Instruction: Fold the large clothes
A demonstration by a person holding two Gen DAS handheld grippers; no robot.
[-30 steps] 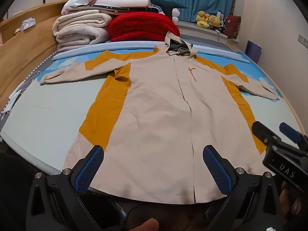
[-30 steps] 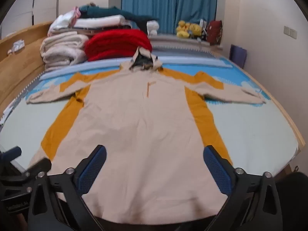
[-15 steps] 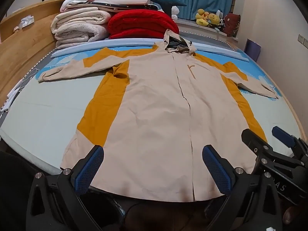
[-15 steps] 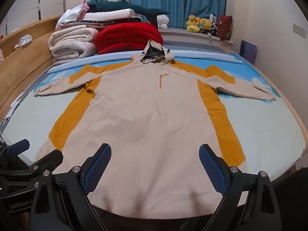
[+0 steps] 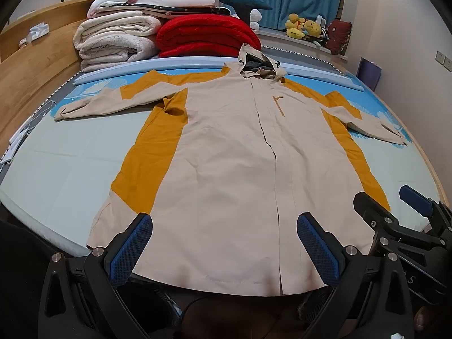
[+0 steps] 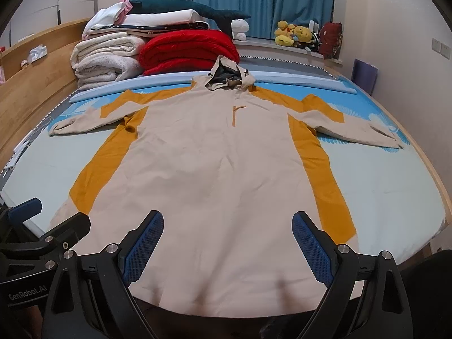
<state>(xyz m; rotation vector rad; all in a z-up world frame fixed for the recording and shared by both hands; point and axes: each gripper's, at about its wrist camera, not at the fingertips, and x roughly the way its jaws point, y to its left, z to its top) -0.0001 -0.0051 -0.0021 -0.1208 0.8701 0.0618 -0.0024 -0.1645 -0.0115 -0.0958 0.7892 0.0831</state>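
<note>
I've got the left gripper (image 5: 224,247) hovering over the near hem, fingers spread wide, holding nothing. Ahead, the beige-and-mustard hooded coat (image 5: 231,169) lies flat on the bed (image 5: 65,163), front up, sleeves out to both sides, hood toward the folded blankets (image 5: 118,42). Right gripper (image 6: 227,247) — same story, fingers wide apart and empty above the hem.
</note>
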